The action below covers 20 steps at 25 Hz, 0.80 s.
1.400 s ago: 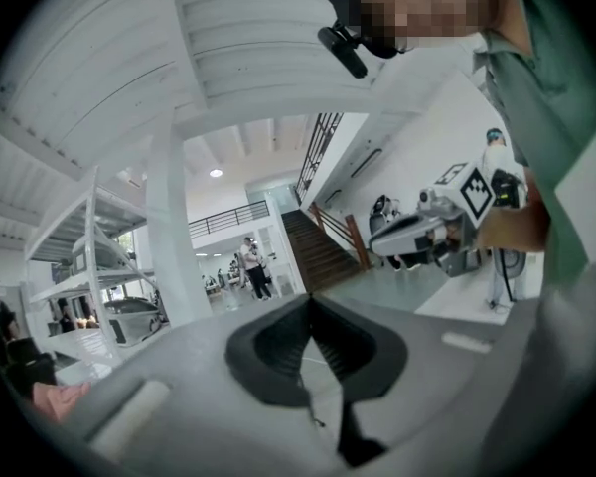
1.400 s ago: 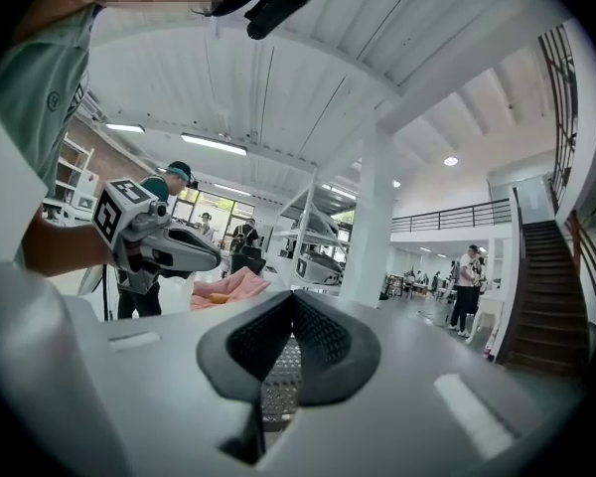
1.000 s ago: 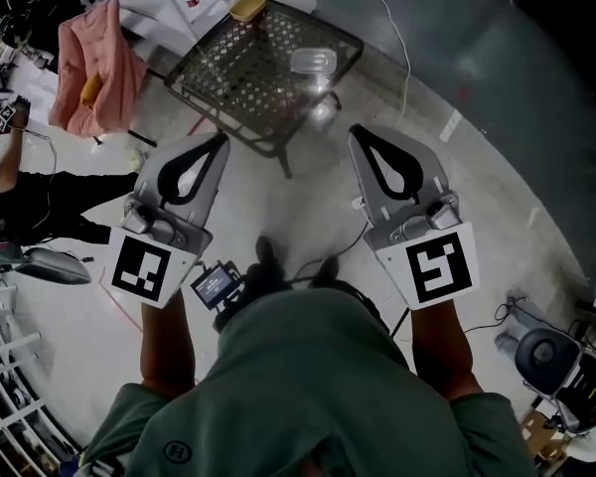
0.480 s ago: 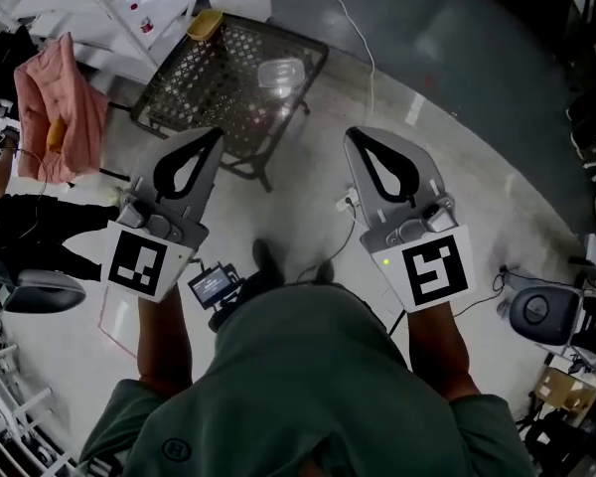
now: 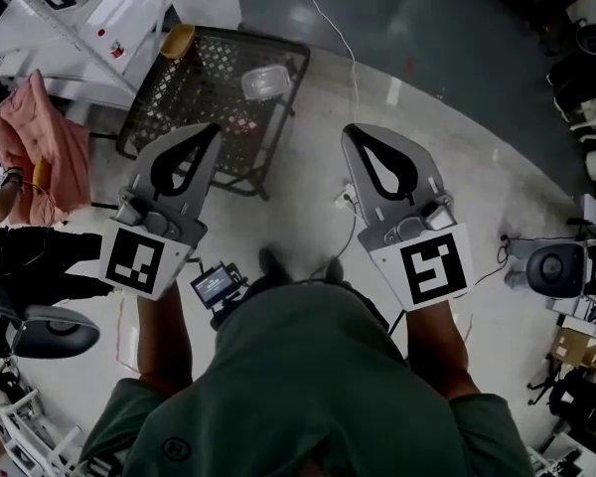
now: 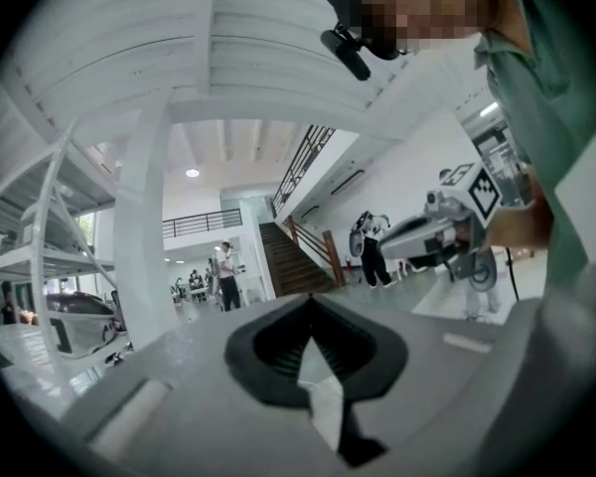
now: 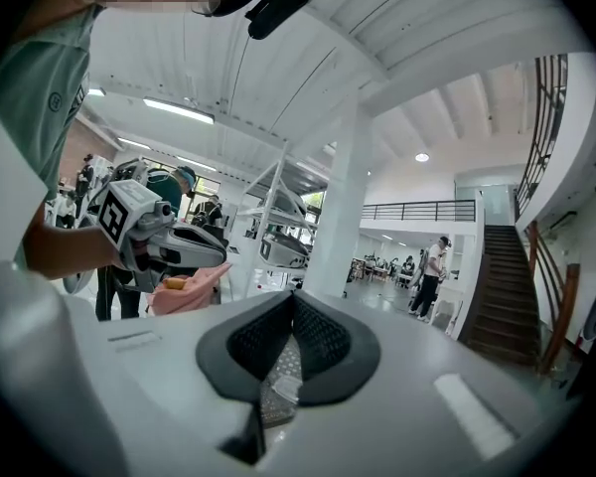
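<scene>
I hold both grippers out in front of me above the floor, nothing in either. In the head view my left gripper (image 5: pixel 216 127) has its jaws closed tip to tip, its tip over the near edge of a black mesh table (image 5: pixel 194 73). My right gripper (image 5: pixel 350 129) is shut too, over bare floor right of the table. A clear plastic container (image 5: pixel 261 80) and a yellowish bowl (image 5: pixel 177 40) stand on the table. The left gripper view shows the left gripper (image 6: pixel 310 298) and the right gripper (image 6: pixel 447 232) beside it. The right gripper view shows the right gripper (image 7: pixel 293 296) and the left gripper (image 7: pixel 164 241).
A pink cloth (image 5: pixel 35 147) hangs at the left, near white shelving (image 5: pixel 89 18). A white cable (image 5: pixel 353 53) runs across the pale floor. A chair base (image 5: pixel 556 266) and boxes stand at the right. People, a white column (image 7: pixel 338 217) and a staircase (image 7: pixel 512 286) are farther off.
The view has swung round: the mesh table and pink cloth slid left in the head view. Both grippers kept their place before me and stayed shut.
</scene>
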Motion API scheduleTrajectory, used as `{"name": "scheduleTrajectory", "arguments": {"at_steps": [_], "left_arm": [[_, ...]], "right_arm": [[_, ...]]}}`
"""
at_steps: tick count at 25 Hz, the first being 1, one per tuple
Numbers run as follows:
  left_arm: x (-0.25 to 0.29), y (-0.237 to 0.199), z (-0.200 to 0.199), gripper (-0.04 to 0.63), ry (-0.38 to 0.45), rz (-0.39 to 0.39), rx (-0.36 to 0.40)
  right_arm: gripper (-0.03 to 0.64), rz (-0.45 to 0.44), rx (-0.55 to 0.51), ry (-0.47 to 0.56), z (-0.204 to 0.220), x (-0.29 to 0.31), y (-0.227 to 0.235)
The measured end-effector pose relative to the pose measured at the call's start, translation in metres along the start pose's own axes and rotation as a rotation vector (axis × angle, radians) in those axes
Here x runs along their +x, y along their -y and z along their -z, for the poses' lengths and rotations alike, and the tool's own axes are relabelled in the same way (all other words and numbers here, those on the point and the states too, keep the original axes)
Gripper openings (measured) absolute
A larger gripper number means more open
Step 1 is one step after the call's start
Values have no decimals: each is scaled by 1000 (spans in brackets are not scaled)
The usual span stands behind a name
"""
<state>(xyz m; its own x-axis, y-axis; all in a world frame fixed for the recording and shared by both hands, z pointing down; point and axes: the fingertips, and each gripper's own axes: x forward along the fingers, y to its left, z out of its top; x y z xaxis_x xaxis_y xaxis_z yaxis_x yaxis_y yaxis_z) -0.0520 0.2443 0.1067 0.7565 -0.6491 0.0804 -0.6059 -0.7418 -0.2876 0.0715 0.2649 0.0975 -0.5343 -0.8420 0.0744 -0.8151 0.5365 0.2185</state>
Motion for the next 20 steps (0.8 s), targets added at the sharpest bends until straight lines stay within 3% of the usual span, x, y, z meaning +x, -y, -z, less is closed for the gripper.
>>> {"name": "scheduleTrajectory", "arguments": {"at_steps": [12,20], "left_arm": [[5,-64,22,2,48,67,-24],[22,-83,40,2,13,20,-35]], "right_arm": [[6,97,-24,-44,-12,53,-6],[6,44,-16,-59,3,82,12]]}}
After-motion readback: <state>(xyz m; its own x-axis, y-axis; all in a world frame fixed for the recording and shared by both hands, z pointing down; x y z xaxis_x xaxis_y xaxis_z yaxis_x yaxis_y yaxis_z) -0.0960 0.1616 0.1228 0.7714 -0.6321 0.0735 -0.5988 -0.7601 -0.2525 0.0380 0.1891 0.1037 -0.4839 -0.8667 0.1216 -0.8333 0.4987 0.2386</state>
